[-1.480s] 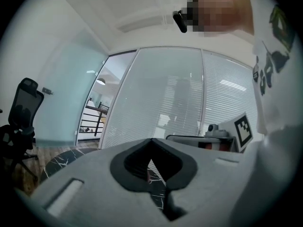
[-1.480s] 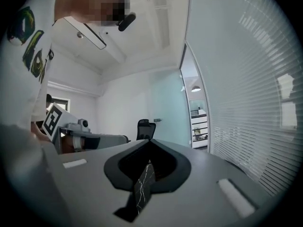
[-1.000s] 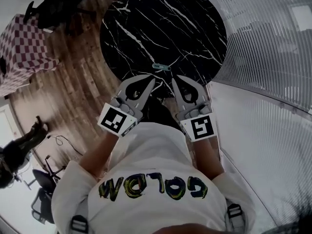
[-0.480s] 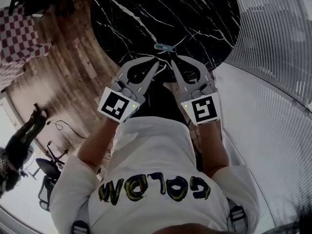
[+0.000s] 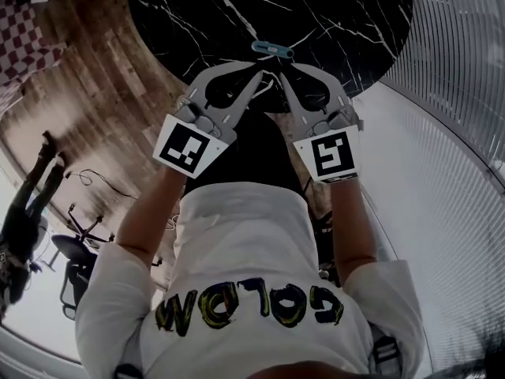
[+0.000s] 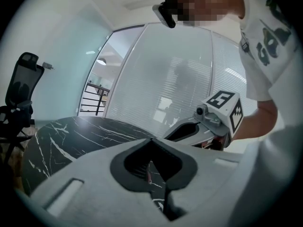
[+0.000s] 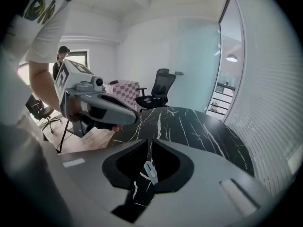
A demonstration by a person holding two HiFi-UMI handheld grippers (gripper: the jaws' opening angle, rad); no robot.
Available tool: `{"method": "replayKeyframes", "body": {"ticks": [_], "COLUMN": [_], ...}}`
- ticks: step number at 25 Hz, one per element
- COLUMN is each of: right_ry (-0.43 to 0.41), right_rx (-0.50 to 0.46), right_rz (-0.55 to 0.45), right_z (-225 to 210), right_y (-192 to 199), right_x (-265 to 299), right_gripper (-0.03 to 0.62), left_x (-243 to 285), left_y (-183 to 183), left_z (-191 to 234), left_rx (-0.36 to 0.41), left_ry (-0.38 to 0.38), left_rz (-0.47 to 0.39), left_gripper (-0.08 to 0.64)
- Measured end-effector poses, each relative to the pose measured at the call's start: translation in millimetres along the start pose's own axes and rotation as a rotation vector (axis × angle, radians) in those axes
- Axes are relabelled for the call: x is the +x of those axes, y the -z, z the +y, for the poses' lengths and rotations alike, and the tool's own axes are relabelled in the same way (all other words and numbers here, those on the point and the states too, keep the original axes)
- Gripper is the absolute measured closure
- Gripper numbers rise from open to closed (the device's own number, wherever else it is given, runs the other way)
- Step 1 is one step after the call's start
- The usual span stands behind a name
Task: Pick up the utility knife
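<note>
Ahead of the fingertips the marble table (image 5: pixel 339 22) runs open, with only the utility knife (image 5: pixel 272 50) lying flat across the way, just past the tips. The left gripper (image 5: pixel 259 74) and right gripper (image 5: pixel 282 77) crowd tip to tip. The right's jaws are opening, with nothing between the pads. An office chair (image 7: pixel 158 91) stands well beyond.

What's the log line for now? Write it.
left gripper shut, empty | right gripper jaws opening, empty | pale blue utility knife on black marble table, not held

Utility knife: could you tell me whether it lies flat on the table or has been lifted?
Lying flat: the knife rests on the black table, and nothing grips it.
</note>
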State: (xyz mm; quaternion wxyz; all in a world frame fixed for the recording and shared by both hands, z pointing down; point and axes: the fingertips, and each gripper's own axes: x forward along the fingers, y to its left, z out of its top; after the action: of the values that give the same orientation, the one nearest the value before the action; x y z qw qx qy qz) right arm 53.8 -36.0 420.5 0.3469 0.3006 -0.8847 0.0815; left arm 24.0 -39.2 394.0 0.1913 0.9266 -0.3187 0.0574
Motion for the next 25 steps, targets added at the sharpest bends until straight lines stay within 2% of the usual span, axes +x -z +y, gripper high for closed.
{"method": "replayKeyframes", "body": {"ticks": [6,11,18,25], "right_ry": [-0.027,-0.023,-0.054,-0.088], "right_rx": [-0.040,-0.091,-0.128,-0.138], "right_rz": [0.064,0.166,0.252,0.310], "right_z": [2.9,-2.8,-3.7,-4.2], "right_y": [27.7,54.0,89.4,120.3], "right_x": [27.0,46.4,66.9,92.3], "right_gripper": [0.545,0.520,0.497,0.470], "left_x": [10.2,16.6,26.5,35.6], "left_y": [24.3,42.6,75.0,98.4], "left_z": [8.9,17.2,24.8,35.9], "left_rx": [0.013,-0.010,0.048,0.062], "left_ry": [-0.004,0.000,0.030,0.043], "left_rz": [0.002,-0.002,0.041,0.066], "left_gripper": [0.557,0.557,0.557,0.557]}}
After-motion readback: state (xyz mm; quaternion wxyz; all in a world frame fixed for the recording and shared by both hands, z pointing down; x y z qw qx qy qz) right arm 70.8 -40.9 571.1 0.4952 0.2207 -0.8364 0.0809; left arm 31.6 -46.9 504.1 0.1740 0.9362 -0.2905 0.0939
